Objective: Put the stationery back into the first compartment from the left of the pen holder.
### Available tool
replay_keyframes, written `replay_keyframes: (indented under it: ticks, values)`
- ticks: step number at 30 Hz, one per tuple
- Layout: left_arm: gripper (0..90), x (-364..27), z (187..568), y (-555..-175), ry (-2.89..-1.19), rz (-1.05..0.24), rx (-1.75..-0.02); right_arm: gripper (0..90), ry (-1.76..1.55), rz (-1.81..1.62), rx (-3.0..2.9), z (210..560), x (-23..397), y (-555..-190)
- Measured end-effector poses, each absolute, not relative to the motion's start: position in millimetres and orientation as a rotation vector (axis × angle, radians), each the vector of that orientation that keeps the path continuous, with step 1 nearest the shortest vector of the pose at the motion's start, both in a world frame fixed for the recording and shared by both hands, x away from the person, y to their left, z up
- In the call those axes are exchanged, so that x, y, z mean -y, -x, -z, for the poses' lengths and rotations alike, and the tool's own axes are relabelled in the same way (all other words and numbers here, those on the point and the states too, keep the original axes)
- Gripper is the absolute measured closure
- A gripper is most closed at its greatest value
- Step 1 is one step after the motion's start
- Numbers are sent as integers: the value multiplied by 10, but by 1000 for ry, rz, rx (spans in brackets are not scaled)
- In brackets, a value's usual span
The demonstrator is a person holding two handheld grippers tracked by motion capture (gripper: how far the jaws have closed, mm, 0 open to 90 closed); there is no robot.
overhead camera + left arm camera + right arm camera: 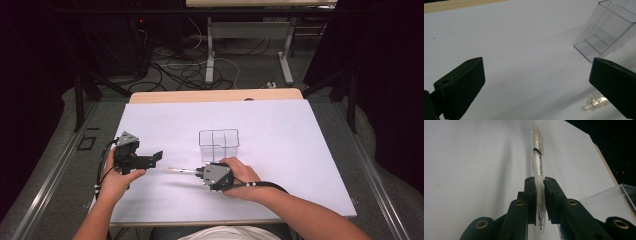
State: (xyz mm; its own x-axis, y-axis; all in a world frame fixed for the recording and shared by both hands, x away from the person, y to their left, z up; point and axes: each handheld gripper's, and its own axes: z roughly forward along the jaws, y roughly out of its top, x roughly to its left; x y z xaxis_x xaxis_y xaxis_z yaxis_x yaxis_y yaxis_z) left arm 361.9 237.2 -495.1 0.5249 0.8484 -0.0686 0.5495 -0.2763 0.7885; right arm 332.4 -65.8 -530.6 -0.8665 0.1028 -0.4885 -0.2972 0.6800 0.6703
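right gripper view reveals clamped clear pen; left gripper view shows jaws apart.

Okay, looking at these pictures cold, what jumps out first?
The right gripper stands out first: its black jaws are clamped on a clear pen held out over the white table cover, near the front middle. Just behind it stands an empty clear plastic box with dividers. At the left, the left gripper has its jaws wide apart with nothing between them.
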Motion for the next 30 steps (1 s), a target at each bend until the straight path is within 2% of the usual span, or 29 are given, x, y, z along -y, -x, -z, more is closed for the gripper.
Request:
replay_keyframes:
  ticks: [5,14,18,25,30]
  values:
    - [9,-2258,4978,-3600,-2031,-490,-1086,807,256,-1028,-2344,5338,816,-3283]
    - [42,-2069,4937,-3554,-2094,-408,-963,806,429,-938,-2260,5332,1048,-3277]
    - [156,-1940,4919,-3514,-2142,-388,-901,806,443,-936,-2246,5328,1088,-3267]
    - [248,-1753,4866,-3463,-2225,-378,-790,806,484,-920,-2249,5339,1035,-3227]
    - [334,-1643,4806,-3455,-2324,-320,-696,806,507,-916,-2250,5284,989,-3232]
